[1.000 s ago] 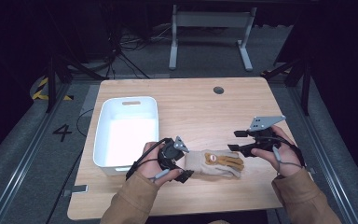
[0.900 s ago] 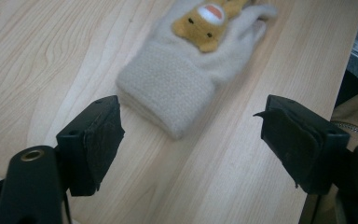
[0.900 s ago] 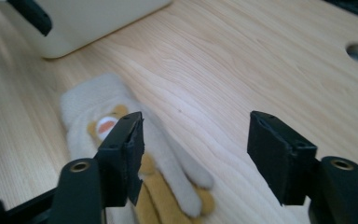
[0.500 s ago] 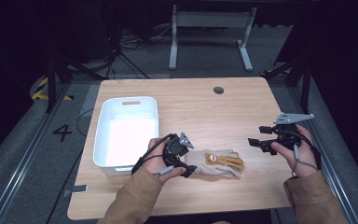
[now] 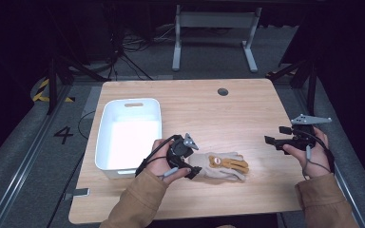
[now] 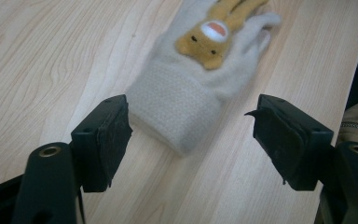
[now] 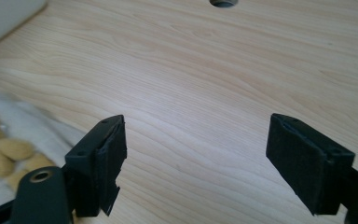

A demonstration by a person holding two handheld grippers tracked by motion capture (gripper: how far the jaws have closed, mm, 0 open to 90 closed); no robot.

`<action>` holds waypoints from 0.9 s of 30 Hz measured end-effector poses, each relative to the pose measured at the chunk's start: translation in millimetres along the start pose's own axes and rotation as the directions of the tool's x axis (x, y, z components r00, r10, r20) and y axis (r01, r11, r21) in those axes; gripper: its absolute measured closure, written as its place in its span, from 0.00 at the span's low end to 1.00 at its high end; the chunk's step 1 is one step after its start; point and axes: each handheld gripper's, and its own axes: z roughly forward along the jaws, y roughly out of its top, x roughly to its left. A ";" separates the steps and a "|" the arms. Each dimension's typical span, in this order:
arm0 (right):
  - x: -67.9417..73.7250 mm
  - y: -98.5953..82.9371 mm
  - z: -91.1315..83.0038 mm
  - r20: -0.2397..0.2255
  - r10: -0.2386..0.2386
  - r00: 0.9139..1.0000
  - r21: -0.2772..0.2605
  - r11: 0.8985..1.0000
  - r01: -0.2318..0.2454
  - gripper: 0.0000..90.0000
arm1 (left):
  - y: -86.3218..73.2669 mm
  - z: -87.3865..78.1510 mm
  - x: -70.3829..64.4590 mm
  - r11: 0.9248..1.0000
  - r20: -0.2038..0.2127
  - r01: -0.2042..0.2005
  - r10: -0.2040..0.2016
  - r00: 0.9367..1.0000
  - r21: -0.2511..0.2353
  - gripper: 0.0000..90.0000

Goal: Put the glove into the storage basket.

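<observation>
Left gripper [image 6: 191,135] spread wide, jaws set either side of the cuff of the cream glove [image 5: 221,166] — near edge of the wooden table [image 5: 209,107], right of the white bin [image 5: 129,133]. Right gripper [image 5: 274,138] also spread, held well right. Step judged: grasp approach — closing on the cuff is called for next.

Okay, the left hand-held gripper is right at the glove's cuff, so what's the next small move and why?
Probably ease the left hand-held gripper forward and shut it on the glove. Its jaws stand open to either side of the cuff without touching it, and the glove lies flat on the table beside the white bin. The right hand-held gripper is open, well clear.
</observation>
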 end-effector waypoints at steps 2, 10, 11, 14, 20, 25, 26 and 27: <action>-2.3 -1.7 1.2 0.007 0.007 1.000 0.010 1.000 -0.007 0.26 | 0.1 0.3 -0.3 1.000 0.000 -0.003 0.003 1.000 -0.001 0.30; -13.8 -12.1 10.4 0.000 0.012 1.000 0.075 0.997 -0.012 0.39 | 0.5 5.3 1.5 1.000 0.008 -0.018 0.018 1.000 -0.006 0.28; -14.9 -12.6 10.5 -0.002 0.019 1.000 0.075 0.997 -0.019 0.38 | 0.8 6.0 1.3 1.000 0.008 -0.019 0.019 1.000 -0.007 0.28; -17.4 -15.6 10.6 -0.004 0.039 0.999 0.071 0.997 -0.038 0.36 | 1.7 9.0 1.3 1.000 0.013 -0.025 0.025 1.000 -0.010 0.28; -20.5 -21.8 8.6 -0.004 0.070 0.998 0.058 0.996 -0.069 0.36 | 4.0 19.1 3.6 0.998 0.025 -0.042 0.043 0.999 -0.039 0.26; -22.0 -26.2 7.7 -0.007 0.072 0.997 0.064 0.995 -0.071 0.36 | 7.5 24.1 4.1 0.997 0.048 -0.066 0.068 0.997 -0.048 0.26; -22.0 -26.2 7.7 -0.007 0.072 0.997 0.064 0.995 -0.071 0.36 | 7.5 24.1 4.1 0.997 0.048 -0.066 0.068 0.997 -0.048 0.26; -21.9 -27.7 6.9 -0.007 0.077 0.997 0.068 0.995 -0.076 0.36 | 8.7 26.8 4.4 0.996 0.052 -0.083 0.085 0.995 -0.044 0.25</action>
